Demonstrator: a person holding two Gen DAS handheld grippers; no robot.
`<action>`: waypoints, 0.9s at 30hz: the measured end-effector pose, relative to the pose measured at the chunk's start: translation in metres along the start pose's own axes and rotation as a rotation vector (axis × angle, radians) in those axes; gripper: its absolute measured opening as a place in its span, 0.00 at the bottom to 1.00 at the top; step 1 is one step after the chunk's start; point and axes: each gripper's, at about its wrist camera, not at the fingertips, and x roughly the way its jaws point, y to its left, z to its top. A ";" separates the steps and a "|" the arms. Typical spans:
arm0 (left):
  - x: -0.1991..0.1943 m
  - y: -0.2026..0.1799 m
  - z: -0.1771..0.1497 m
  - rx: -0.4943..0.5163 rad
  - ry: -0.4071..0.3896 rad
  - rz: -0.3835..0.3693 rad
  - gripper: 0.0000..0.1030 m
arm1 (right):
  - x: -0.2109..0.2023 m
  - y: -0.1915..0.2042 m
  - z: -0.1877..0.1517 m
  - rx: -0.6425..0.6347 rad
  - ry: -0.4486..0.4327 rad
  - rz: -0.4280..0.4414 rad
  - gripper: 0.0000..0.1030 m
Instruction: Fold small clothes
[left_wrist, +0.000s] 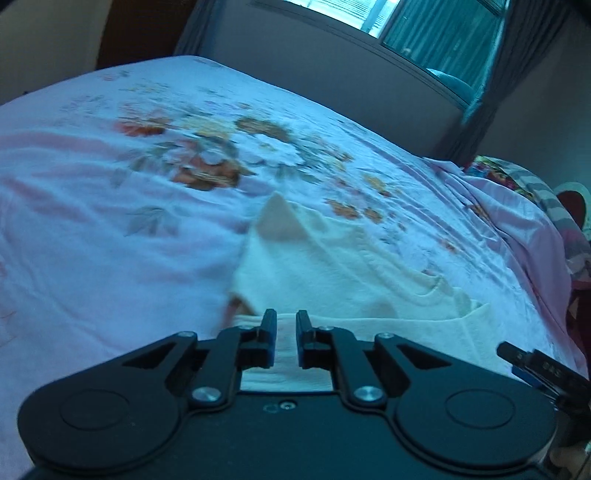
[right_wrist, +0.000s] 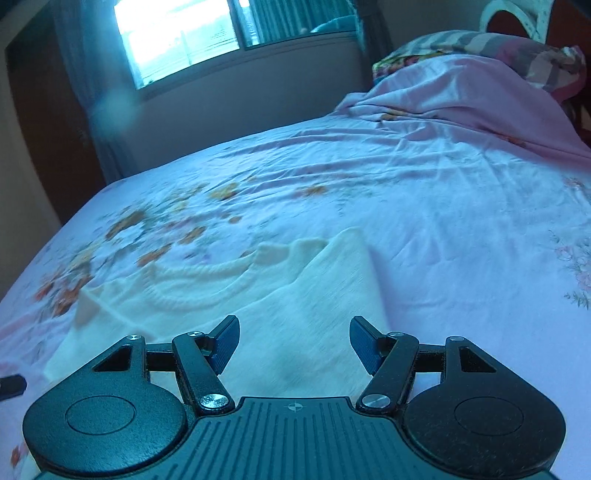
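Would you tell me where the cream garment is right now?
The cream garment lies on the floral bedsheet, just ahead of both grippers: lower centre in the left wrist view, lower left of centre in the right.

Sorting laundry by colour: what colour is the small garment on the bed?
Cream small knitted garment, plain; clearest in the right wrist view.

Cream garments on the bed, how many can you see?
1. A single cream garment lies rumpled on the floral bedsheet, directly ahead of both grippers. More could be hidden under the bedding heaped at the far right.
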 end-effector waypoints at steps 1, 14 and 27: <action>0.009 -0.006 0.000 0.016 0.021 -0.008 0.18 | 0.005 -0.004 0.003 0.015 0.007 -0.005 0.64; 0.064 -0.009 0.002 0.034 0.077 0.039 0.18 | 0.054 -0.014 0.026 -0.044 0.031 -0.065 0.63; 0.052 -0.003 -0.006 0.094 0.036 0.057 0.17 | 0.077 0.001 0.025 -0.118 0.096 -0.058 0.63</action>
